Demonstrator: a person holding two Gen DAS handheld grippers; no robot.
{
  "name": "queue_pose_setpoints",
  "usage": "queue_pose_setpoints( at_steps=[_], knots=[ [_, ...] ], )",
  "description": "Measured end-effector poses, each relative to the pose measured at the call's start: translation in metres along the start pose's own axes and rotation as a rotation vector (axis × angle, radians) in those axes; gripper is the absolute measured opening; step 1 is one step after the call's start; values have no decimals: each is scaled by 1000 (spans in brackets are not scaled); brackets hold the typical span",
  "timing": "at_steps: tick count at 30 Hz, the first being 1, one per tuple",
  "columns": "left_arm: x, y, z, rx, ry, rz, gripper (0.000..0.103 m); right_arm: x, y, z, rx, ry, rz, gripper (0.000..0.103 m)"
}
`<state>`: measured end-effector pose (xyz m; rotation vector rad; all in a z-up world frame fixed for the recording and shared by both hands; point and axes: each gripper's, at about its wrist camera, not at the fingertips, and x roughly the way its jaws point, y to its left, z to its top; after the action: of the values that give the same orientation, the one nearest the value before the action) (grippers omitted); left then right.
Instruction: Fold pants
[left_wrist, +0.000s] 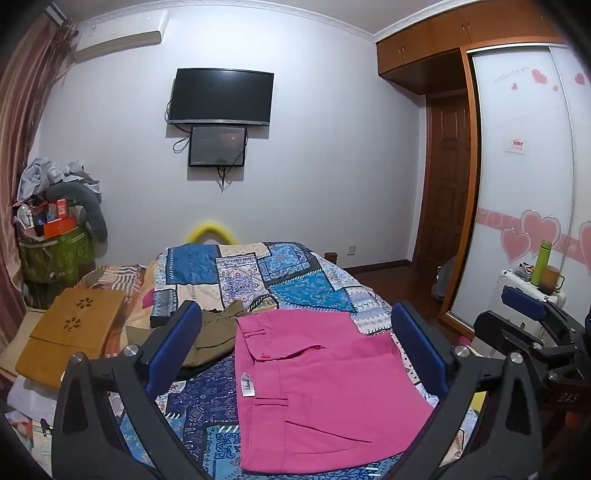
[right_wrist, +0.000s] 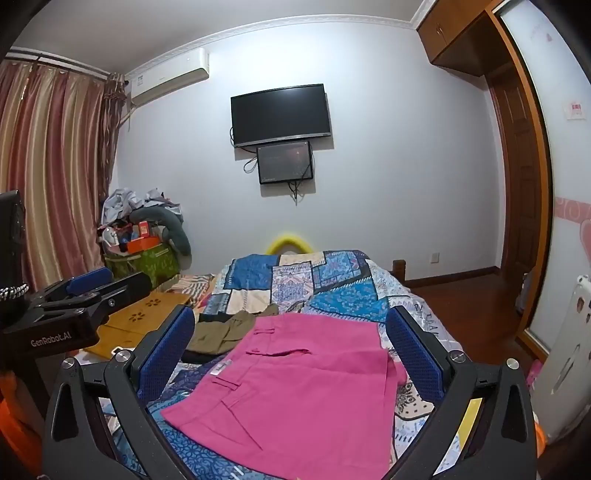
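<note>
Pink pants (left_wrist: 317, 391) lie folded flat on the patchwork bedspread (left_wrist: 258, 273), waistband and white label to the left. They also show in the right wrist view (right_wrist: 295, 391). My left gripper (left_wrist: 299, 339) is open and empty, held above the near part of the pants. My right gripper (right_wrist: 291, 339) is open and empty too, also above the pants. The right gripper shows at the right edge of the left wrist view (left_wrist: 532, 325); the left gripper shows at the left of the right wrist view (right_wrist: 85, 295).
An olive garment (left_wrist: 214, 332) lies crumpled beside the pink pants on the far left. A wooden lap desk (left_wrist: 74, 332) rests left of the bed. A cluttered green bag (left_wrist: 55, 254) stands in the corner. A wardrobe (left_wrist: 524, 166) lines the right wall.
</note>
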<state>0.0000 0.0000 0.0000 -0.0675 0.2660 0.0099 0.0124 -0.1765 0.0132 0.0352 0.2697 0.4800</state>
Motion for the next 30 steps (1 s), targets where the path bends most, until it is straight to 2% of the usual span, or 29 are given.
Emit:
queue_pose_setpoints(
  at_steps=[30],
  knots=[
    [1, -3, 0, 12, 14, 6, 103, 1, -1, -3, 4, -3, -3, 103]
  ],
)
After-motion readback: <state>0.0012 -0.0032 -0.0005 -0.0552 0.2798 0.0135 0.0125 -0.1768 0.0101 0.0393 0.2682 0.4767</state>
